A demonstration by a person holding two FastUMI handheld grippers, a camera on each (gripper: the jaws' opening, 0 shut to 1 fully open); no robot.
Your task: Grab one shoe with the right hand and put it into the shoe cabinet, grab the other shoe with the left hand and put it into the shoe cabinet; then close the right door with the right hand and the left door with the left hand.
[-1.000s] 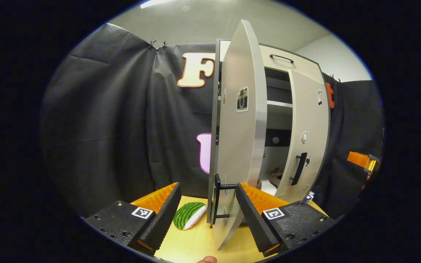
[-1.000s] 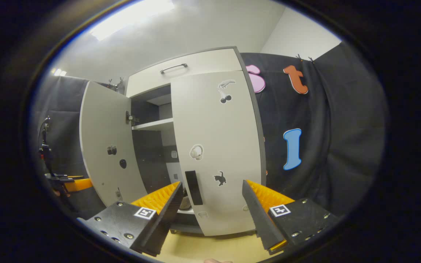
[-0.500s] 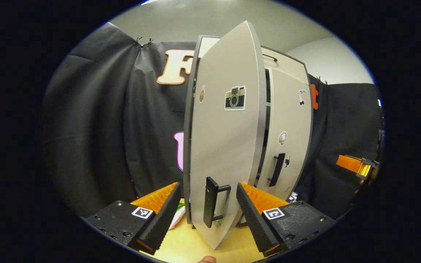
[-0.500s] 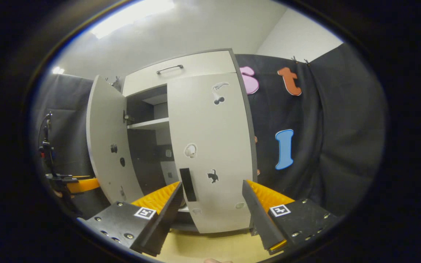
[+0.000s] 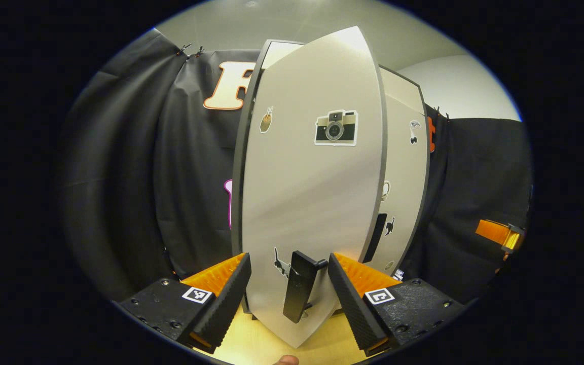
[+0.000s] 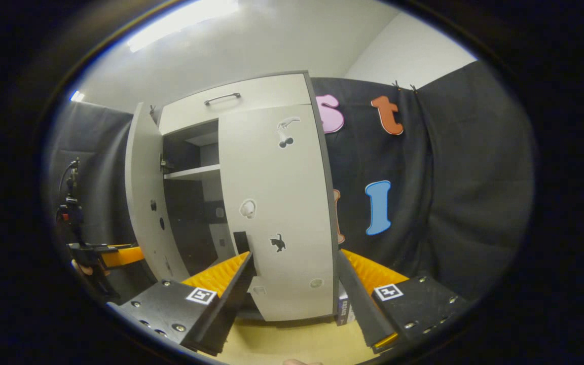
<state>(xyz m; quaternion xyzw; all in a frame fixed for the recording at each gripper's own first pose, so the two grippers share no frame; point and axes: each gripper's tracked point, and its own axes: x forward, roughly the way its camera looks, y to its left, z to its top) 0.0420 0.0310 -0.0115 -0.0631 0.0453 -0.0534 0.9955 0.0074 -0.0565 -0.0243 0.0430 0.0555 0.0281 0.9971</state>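
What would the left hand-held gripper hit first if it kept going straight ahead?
Probably the black bar handle on the pale grey left cabinet door, which sits between its open fingers; depth is unclear.

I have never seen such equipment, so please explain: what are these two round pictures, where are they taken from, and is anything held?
No robot here: a person holds hand-held tongs in each hand, each carrying a camera looking forward along its fingers. In the left gripper view, the left tongs are open, with the left door of the shoe cabinet and its black handle between the fingers; the door stands partly open. In the right gripper view, the right tongs are open before the shut right door. The cabinet stands on a wooden surface. Nothing is held.
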